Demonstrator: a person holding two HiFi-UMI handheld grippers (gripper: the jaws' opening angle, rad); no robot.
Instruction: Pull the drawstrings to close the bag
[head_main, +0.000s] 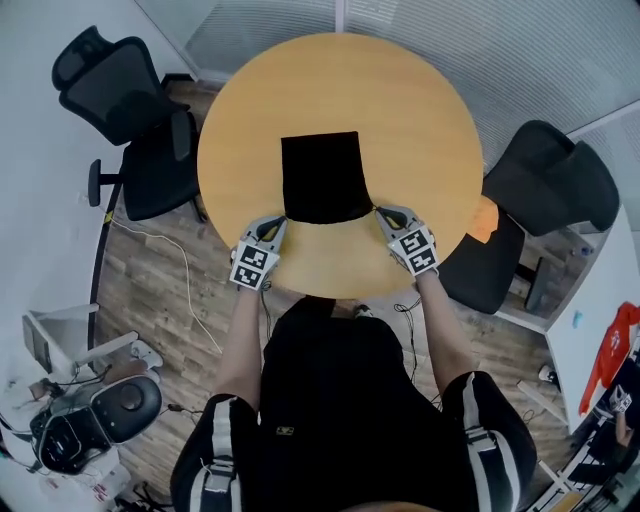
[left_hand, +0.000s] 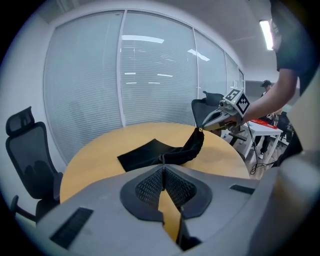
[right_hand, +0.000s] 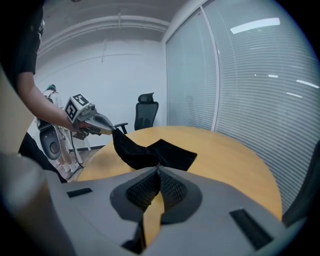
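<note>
A black drawstring bag (head_main: 320, 175) lies flat in the middle of the round wooden table (head_main: 420, 110), its mouth toward me. My left gripper (head_main: 283, 221) is shut on the drawstring at the mouth's left corner. My right gripper (head_main: 379, 212) is shut on the drawstring at the right corner. In the left gripper view the closed jaws of the left gripper (left_hand: 162, 169) pinch a thin black cord leading to the bag (left_hand: 145, 156), and the right gripper (left_hand: 203, 128) holds the far corner raised. The right gripper view shows the right gripper (right_hand: 158, 169) closed at the bag (right_hand: 167, 152), with the left gripper (right_hand: 114, 131) lifting the other corner.
Black office chairs stand at the table's left (head_main: 130, 110) and right (head_main: 545, 195). A glass wall with blinds (head_main: 420, 25) runs behind the table. Cables and equipment (head_main: 90, 410) lie on the wooden floor at the lower left.
</note>
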